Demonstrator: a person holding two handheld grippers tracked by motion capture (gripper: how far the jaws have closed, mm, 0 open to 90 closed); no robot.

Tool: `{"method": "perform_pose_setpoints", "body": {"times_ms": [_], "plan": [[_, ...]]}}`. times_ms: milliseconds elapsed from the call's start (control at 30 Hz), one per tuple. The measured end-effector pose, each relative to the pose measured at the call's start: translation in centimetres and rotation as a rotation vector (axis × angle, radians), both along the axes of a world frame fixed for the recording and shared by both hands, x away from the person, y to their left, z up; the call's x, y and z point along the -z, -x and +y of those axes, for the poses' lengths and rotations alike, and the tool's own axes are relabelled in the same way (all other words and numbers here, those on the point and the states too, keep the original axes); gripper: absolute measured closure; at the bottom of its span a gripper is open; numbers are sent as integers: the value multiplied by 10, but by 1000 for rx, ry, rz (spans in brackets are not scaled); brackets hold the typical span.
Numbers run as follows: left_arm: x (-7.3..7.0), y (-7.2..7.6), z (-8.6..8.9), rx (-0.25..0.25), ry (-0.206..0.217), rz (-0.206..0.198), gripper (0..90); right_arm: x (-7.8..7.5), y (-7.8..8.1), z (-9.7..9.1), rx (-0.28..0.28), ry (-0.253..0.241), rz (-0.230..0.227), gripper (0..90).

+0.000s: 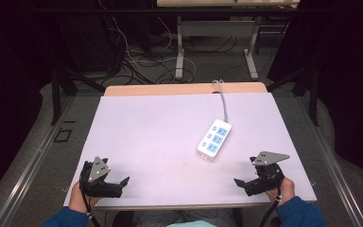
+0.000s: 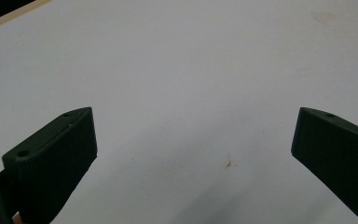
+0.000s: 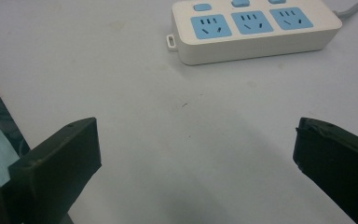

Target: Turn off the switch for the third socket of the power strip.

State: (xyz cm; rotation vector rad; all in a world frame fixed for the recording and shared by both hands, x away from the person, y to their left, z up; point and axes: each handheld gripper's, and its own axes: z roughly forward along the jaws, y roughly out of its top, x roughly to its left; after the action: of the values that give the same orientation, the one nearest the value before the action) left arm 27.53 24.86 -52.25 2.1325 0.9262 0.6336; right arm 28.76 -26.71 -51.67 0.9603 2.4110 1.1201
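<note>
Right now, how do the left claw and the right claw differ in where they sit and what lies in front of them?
The left claw hovers at the table's near left corner; the right claw at its near right. Ahead of the left claw lies bare white table; ahead of the right claw lies a white power strip with blue sockets. Both are open and hold nothing.

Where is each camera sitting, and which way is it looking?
High view: sits above the person's side, looking forward and down at the table, power strip, both hands, left gripper and right gripper.
Left gripper view: rides the left gripper, looking along its open black fingers at bare table.
Right gripper view: rides the right gripper, looking past open fingers at the power strip, shared with the high view.
</note>
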Motion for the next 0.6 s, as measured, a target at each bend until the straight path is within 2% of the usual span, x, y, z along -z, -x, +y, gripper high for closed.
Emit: {"method": "perform_pose_setpoints", "body": {"times_ms": [233, 267, 467, 600], "plan": [[0, 0, 0, 0, -13, -4, 3, 0, 0, 0, 4, -5, -11, 8], [1, 0, -1, -1, 0, 3, 3, 0, -1, 0, 5, -5, -8, 9], [0, 0, -1, -2, -11, 9, 3, 0, -3, 0, 3, -4, -8, 9], [0, 0, -1, -4, -11, 9, 3, -2, -4, 1, 9, 14, 11, 9]]}}
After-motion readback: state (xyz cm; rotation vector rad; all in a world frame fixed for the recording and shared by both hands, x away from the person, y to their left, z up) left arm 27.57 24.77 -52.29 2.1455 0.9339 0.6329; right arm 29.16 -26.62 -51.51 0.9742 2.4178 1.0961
